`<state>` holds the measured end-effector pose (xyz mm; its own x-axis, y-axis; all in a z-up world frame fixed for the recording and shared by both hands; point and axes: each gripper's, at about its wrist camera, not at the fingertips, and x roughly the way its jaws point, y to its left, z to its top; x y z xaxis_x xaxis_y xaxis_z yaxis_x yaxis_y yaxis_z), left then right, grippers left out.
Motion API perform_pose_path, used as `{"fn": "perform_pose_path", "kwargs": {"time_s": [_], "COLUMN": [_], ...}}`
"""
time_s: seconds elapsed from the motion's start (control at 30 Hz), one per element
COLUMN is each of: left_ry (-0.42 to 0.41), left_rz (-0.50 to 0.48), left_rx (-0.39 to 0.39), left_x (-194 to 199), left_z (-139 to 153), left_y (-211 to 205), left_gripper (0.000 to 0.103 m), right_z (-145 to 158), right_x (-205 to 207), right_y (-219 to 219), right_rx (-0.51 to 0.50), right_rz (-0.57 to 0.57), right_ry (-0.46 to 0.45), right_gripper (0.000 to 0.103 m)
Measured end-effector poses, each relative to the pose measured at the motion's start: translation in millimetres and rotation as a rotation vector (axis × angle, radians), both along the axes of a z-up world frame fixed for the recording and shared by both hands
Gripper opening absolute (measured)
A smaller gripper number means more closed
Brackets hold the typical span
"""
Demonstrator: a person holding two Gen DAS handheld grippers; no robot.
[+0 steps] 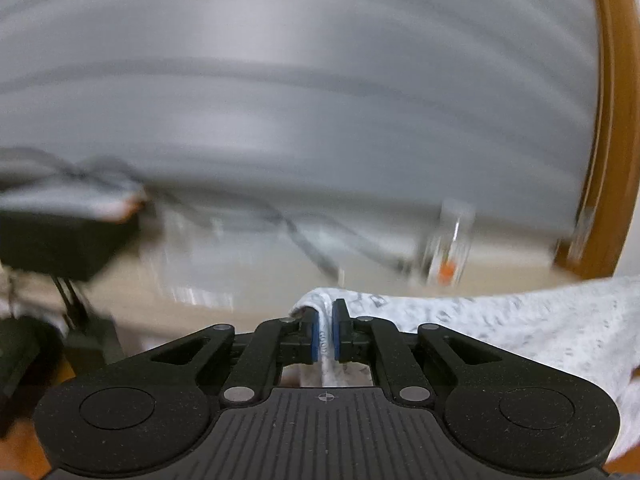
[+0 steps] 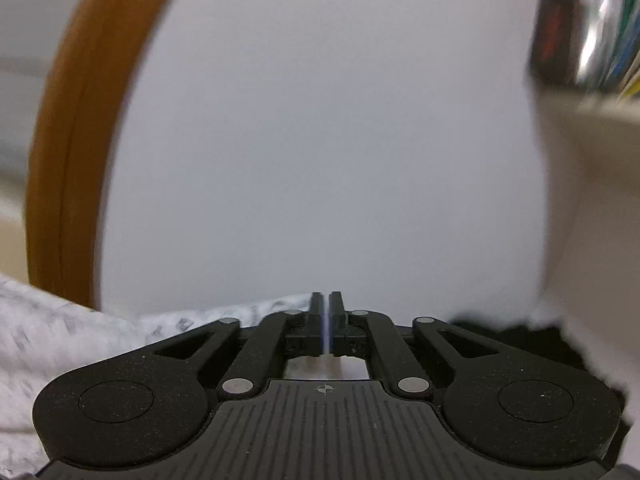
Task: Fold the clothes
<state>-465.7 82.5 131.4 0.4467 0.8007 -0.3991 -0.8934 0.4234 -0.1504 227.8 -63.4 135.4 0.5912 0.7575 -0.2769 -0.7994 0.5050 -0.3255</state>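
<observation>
The left gripper point(image 1: 328, 320) is closed on a fold of the cloth point(image 1: 520, 328); the right gripper point(image 2: 325, 316) is closed too, the cloth's edge thin between its pads; the cloth hangs between both, above the desk point(image 1: 240, 300); I would keep it taut and level.

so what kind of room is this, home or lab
Probably a room in a home, though the blur limits certainty. A white printed garment hangs between the grippers, a wooden door frame stands by a plain white wall, and books fill a shelf.
</observation>
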Motion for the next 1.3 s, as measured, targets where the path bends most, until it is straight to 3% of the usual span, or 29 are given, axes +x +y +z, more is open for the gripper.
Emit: {"fn": "perform_pose_path", "kwargs": {"time_s": [0.1,0.13,0.17,0.37,0.63,0.8,0.87,1.03,1.17,1.3], "left_ry": [0.009,0.018,0.029,0.045,0.043,-0.070,-0.085,-0.094,-0.066,-0.056], "left_rz": [0.003,0.005,0.005,-0.104,-0.306,-0.379,-0.386,-0.370,-0.362,-0.366], "left_rx": [-0.024,-0.020,-0.015,-0.002,0.039,0.005,-0.023,-0.010,0.011,0.031], "left_x": [3.8,6.5,9.9,48.8,124.1,131.6,132.0,129.7,131.6,132.7], "left_z": [-15.1,-16.5,-16.8,-14.2,-30.1,-51.4,-58.2,-60.4,-63.3,-61.3], "left_y": [3.4,2.2,0.4,-15.6,-35.9,-36.3,-34.5,-38.8,-44.2,-47.4], "left_gripper": [0.034,0.040,0.043,0.055,0.071,0.074,0.074,0.077,0.077,0.077], "right_z": [-35.3,-45.8,-54.8,-93.4,-107.5,-116.7,-120.7,-128.8,-124.1,-121.1], "right_x": [-3.8,-6.9,-11.6,-41.2,-72.3,-81.8,-87.9,-95.1,-103.0,-118.4], "right_y": [1.5,-1.8,-7.5,-43.2,-70.5,-86.8,-90.1,-100.7,-99.3,-90.8], "right_rx": [-0.055,-0.066,-0.076,-0.094,-0.138,-0.119,-0.115,-0.079,-0.059,-0.102], "right_rz": [0.046,0.072,0.117,0.300,0.349,0.335,0.315,0.312,0.357,0.447], "right_ry": [0.077,0.104,0.137,0.330,0.483,0.583,0.571,0.622,0.668,0.690], "right_gripper": [0.024,0.039,0.045,0.045,0.046,0.049,0.051,0.051,0.051,0.054]}}
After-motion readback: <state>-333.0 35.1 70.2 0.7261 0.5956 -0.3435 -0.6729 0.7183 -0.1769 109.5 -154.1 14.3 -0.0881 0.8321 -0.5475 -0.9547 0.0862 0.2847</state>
